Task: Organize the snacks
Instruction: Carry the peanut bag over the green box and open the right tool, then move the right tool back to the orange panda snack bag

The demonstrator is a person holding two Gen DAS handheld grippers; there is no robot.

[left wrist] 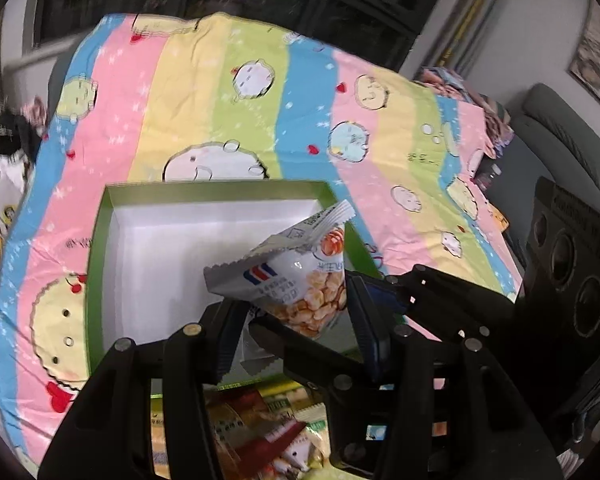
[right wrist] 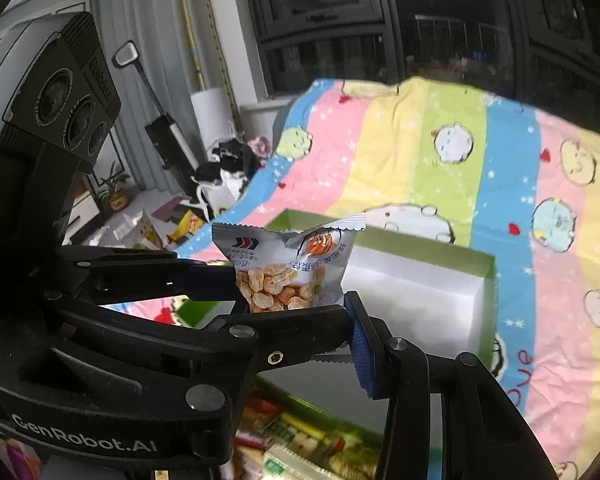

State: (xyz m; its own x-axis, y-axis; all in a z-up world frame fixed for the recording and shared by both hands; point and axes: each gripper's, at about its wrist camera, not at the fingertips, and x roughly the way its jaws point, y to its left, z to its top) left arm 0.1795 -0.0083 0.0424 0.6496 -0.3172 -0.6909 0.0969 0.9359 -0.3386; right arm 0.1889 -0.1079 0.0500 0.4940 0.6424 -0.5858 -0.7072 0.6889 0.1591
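A silver snack packet (left wrist: 300, 280) printed with orange pieces is held up over the near edge of an empty green-rimmed box (left wrist: 220, 190) with a white inside. My left gripper (left wrist: 294, 320) is shut on the packet, its blue pads on either side. The right gripper's fingers (left wrist: 440, 292) reach in from the right and cross mine at the same packet. In the right wrist view the packet (right wrist: 288, 268) stands above my right gripper (right wrist: 300, 336), which is shut on its lower part. The left gripper's fingers (right wrist: 140, 268) come in from the left. The box (right wrist: 420, 242) lies just behind.
The box rests on a striped cartoon bedsheet (left wrist: 220, 100) (right wrist: 420, 160). A pile of several snack packets (left wrist: 260, 432) (right wrist: 300, 440) lies under the grippers. Bags and clutter (right wrist: 228, 168) cover the floor on the left, and a grey chair (left wrist: 560, 140) stands on the right.
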